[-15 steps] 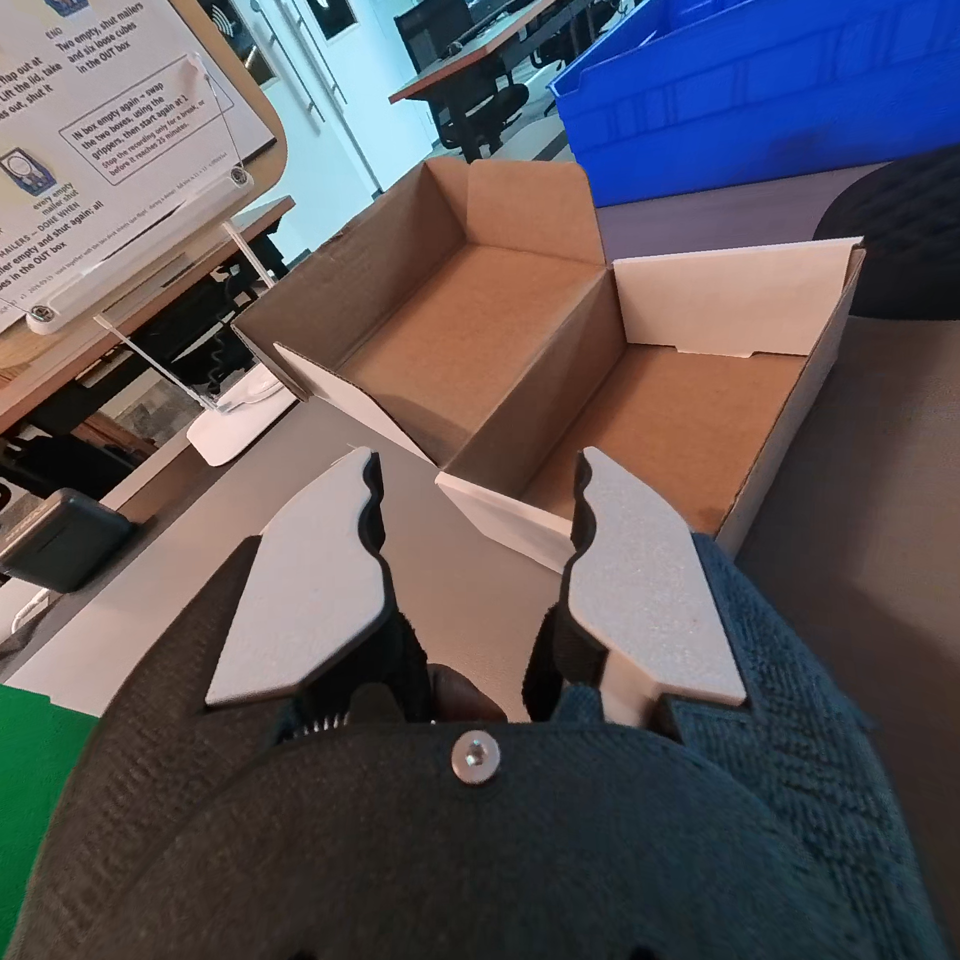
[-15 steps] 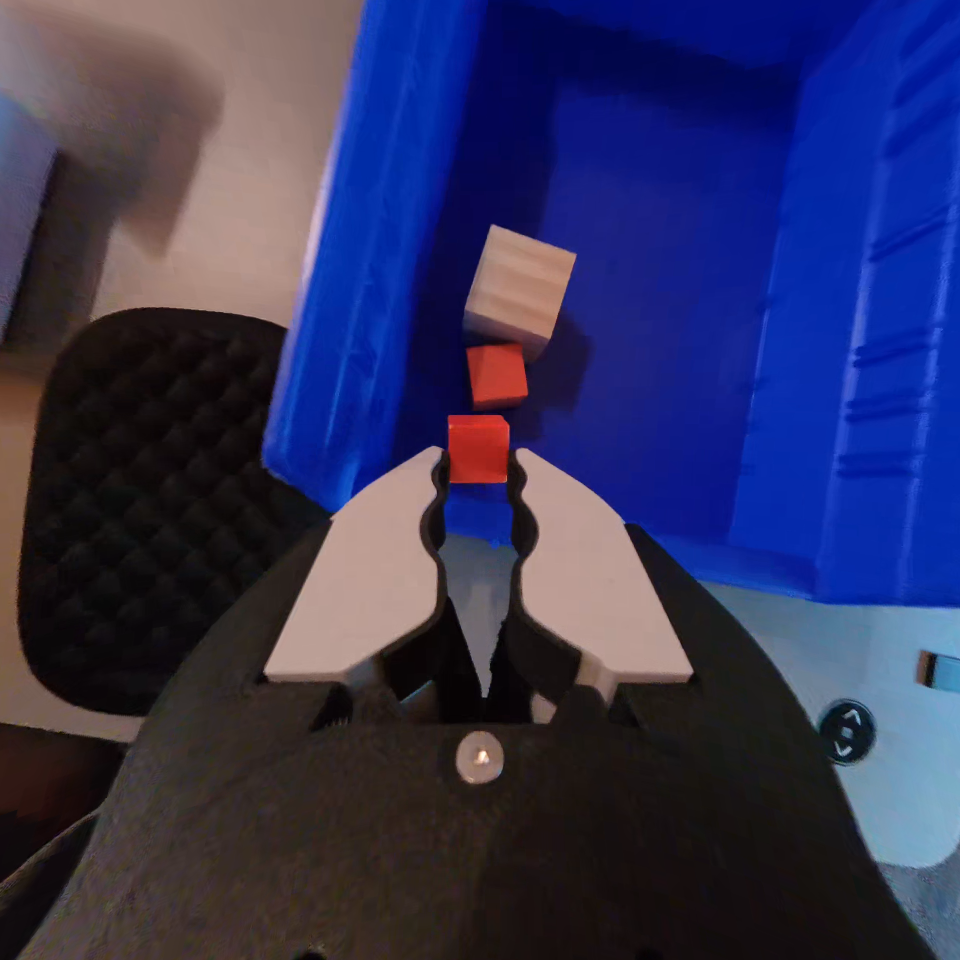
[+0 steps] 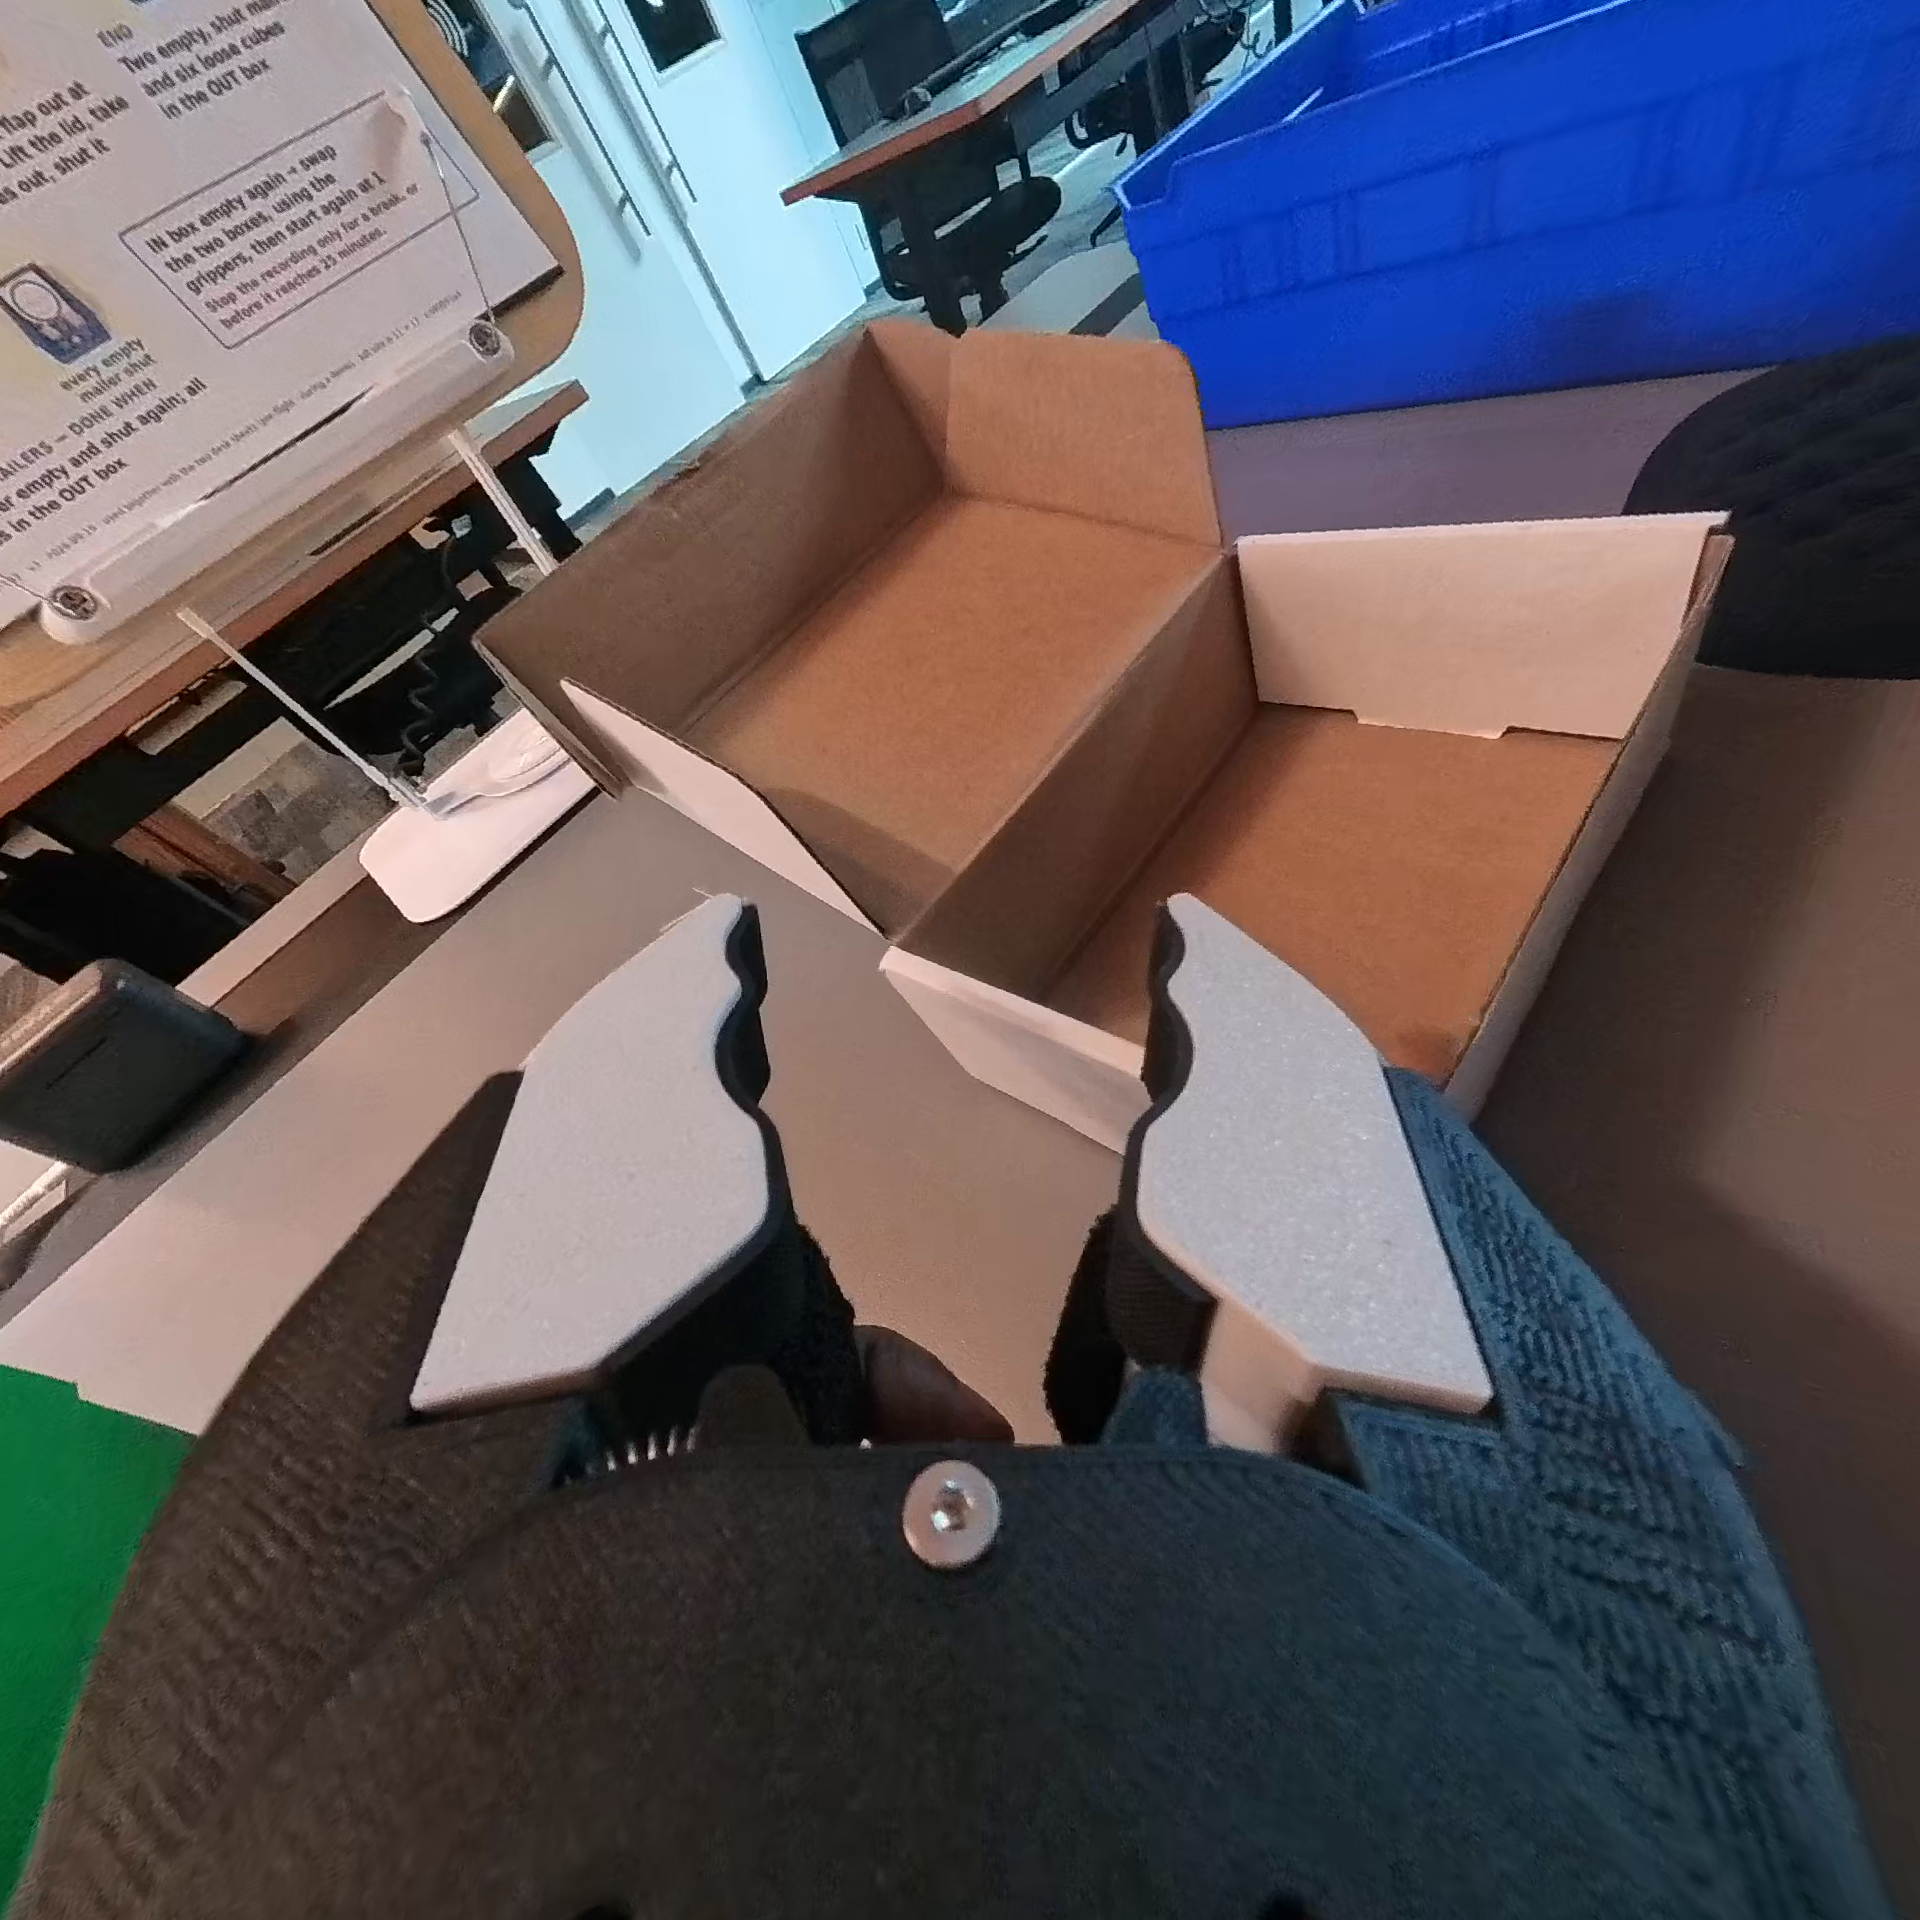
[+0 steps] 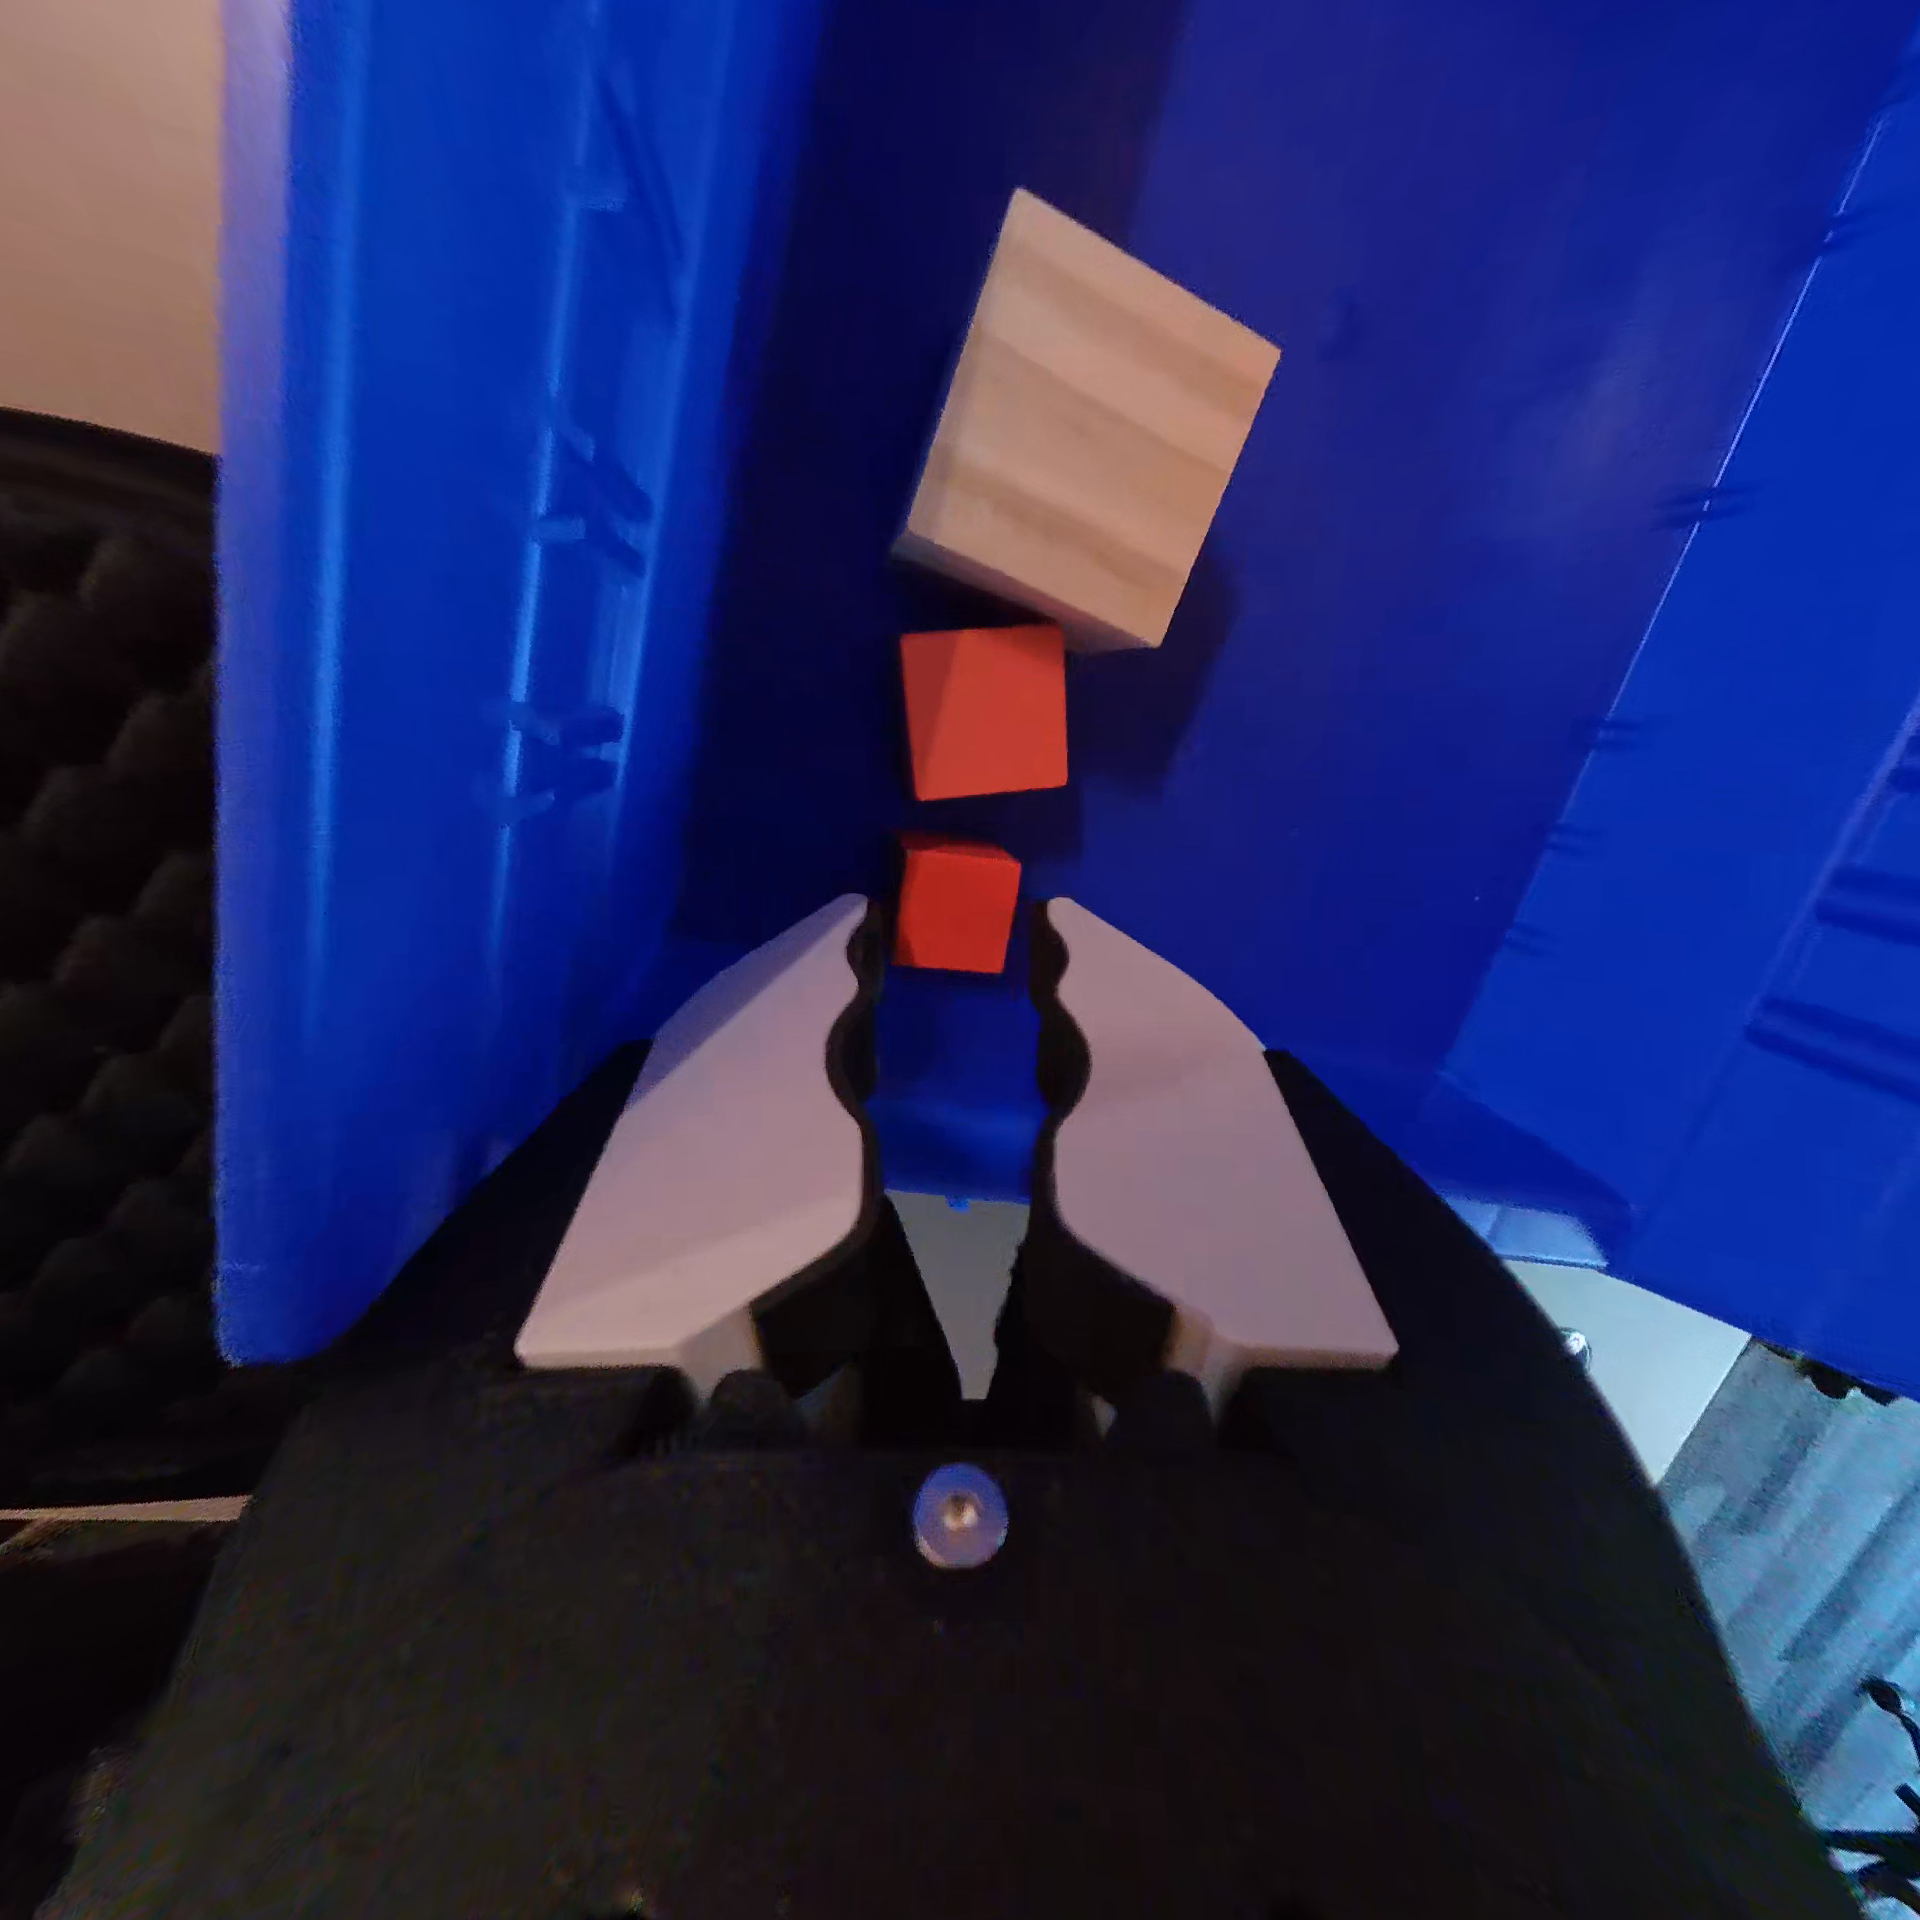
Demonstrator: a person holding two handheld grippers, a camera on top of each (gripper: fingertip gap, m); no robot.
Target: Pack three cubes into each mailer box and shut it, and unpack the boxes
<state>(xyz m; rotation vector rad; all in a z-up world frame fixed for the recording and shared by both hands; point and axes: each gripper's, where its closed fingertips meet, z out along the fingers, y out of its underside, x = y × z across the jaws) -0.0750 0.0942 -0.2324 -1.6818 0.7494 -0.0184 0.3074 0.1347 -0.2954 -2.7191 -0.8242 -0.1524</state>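
The right gripper (image 4: pixel 954 920) is reaching down into the blue plastic bin (image 4: pixel 447 727), its jaws standing slightly apart around the small red cube (image 4: pixel 954 907) at their tips; the left fingertip (image 4: pixel 847 914) looks to be touching it, a thin gap showing on the right. Just beyond are lying a second red cube (image 4: pixel 985 712) and, farther, a larger pale wooden cube (image 4: pixel 1086 416). The left gripper (image 3: pixel 956 925) is hovering low over the grey table (image 3: pixel 312 1174), jaws wide apart and holding nothing, pointing at the near corner of the opened white-and-brown cardboard mailer box (image 3: pixel 1039 1029), which is sitting empty ahead.
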